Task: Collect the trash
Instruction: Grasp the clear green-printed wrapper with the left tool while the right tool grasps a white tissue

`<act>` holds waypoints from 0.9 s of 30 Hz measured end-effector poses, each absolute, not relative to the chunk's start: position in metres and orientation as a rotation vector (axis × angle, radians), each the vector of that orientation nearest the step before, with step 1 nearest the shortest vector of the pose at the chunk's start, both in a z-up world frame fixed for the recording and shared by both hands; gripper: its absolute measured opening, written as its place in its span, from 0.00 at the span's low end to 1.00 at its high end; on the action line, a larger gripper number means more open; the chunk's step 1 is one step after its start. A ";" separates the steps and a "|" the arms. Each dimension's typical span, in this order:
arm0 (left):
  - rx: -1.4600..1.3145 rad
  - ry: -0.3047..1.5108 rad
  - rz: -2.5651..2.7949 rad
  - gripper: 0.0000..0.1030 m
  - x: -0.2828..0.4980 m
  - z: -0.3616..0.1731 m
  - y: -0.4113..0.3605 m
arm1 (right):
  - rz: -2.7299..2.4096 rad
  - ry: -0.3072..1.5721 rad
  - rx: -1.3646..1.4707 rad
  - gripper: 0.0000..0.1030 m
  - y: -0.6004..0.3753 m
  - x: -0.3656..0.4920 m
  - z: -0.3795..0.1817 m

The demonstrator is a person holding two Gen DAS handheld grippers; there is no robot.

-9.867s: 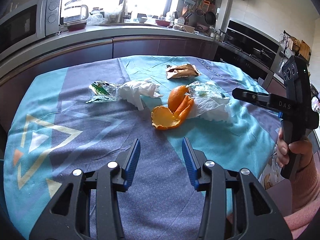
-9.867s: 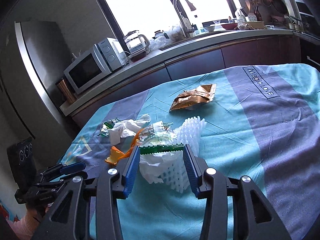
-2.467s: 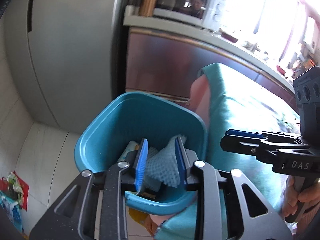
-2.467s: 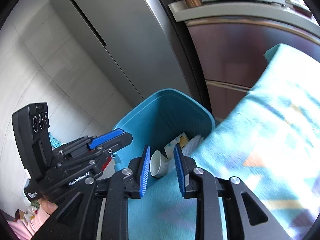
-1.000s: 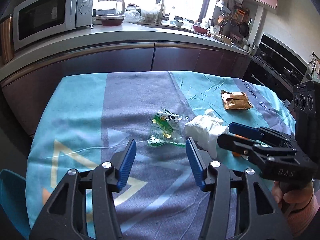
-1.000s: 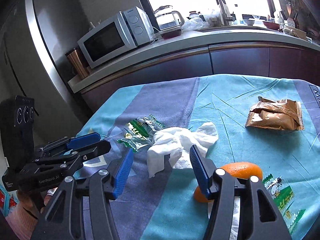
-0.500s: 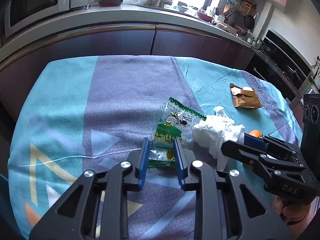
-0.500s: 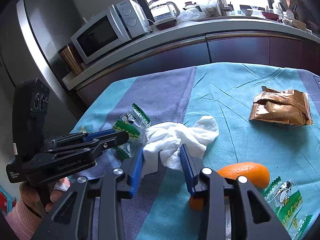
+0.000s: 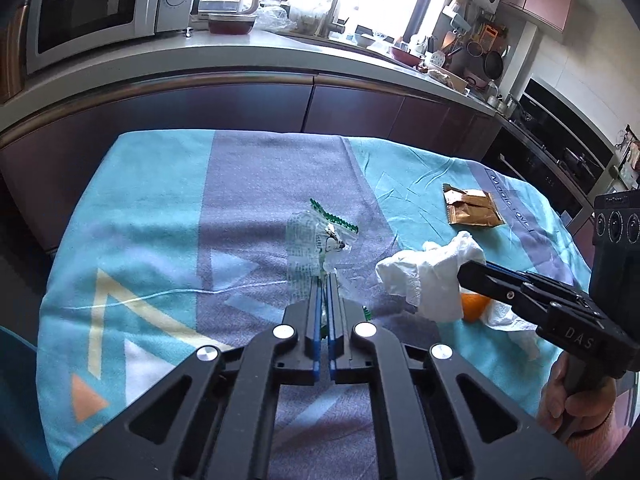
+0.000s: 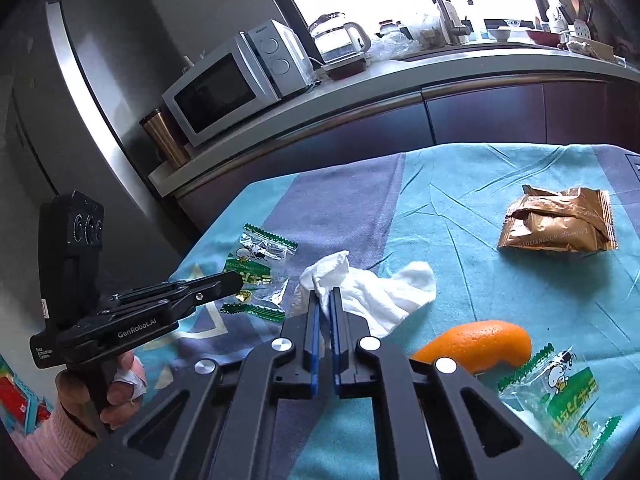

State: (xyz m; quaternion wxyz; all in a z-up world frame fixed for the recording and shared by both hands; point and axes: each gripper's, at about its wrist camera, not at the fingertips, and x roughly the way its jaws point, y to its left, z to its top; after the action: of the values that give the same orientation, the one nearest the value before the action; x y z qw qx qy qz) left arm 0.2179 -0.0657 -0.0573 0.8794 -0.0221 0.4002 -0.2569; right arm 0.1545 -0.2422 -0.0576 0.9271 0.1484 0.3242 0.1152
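Left wrist: left hand-held gripper (image 9: 324, 280) just clamped the clear wrapper (image 9: 308, 248); right one (image 10: 325, 298) the tissue (image 10: 376, 296).

My matt black plastic left gripper (image 9: 324, 280) pinches a glossy, crinkled clear-and-green plastic wrapper (image 9: 310, 240); my right gripper (image 10: 324, 296) pinches soft white crumpled tissue paper (image 10: 372, 292) on the matt woven teal-and-purple tablecloth (image 9: 256, 184).

I see wrapper (image 9: 316, 240) mid-table, tissue (image 9: 432, 276) just to its right, foil pack (image 9: 472, 210) toward far-right edge, orange (image 9: 474, 306) beside tissue.
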 end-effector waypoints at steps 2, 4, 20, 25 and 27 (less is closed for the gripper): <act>-0.043 0.817 -0.530 0.03 0.211 -0.051 -0.059 | 0.250 0.648 0.299 0.04 -0.240 0.150 -0.051; -0.041 0.801 -0.527 0.03 0.203 -0.046 -0.051 | 0.265 0.634 0.296 0.03 -0.237 0.145 -0.045; -0.086 0.723 -0.462 0.03 0.148 -0.022 0.018 | 0.335 0.611 0.315 0.03 -0.225 0.124 -0.030; -0.102 0.707 -0.440 0.03 0.134 -0.018 0.039 | 0.376 0.596 0.306 0.02 -0.214 0.118 -0.022; -0.114 0.703 -0.433 0.03 0.129 -0.017 0.049 | 0.370 0.588 0.287 0.02 -0.210 0.116 -0.018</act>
State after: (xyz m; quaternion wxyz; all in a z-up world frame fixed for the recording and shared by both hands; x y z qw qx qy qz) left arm 0.1290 0.0487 -0.0165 0.9144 -0.0551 0.3416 -0.2102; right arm 0.1157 -0.2095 -0.0183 0.9301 0.1403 0.2873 0.1806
